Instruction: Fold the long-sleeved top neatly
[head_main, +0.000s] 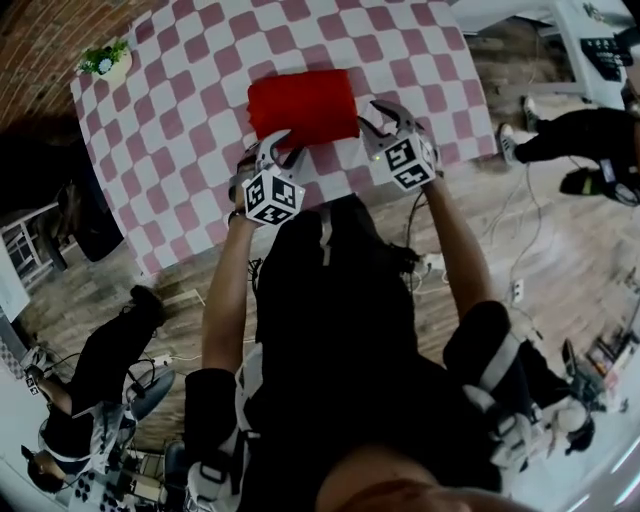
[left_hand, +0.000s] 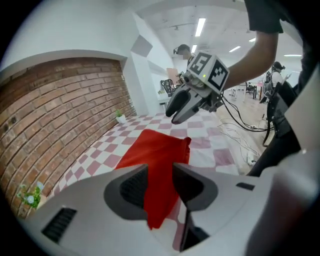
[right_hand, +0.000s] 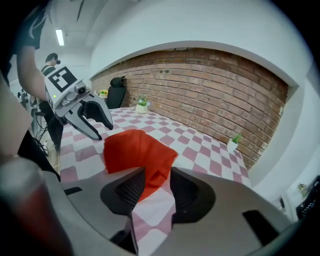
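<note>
While the red top (head_main: 303, 105) lies folded on the table (head_main: 180, 130), left tongs (head_main: 287, 148) and right tongs (head_main: 378, 116) gape.

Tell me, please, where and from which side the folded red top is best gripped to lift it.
Probably its near edge, one corner per gripper, coming from the person's side. The red top lies as a flat folded rectangle on the table; that thick edge faces the open left gripper and right gripper, so jaws could pinch all layers.
</note>
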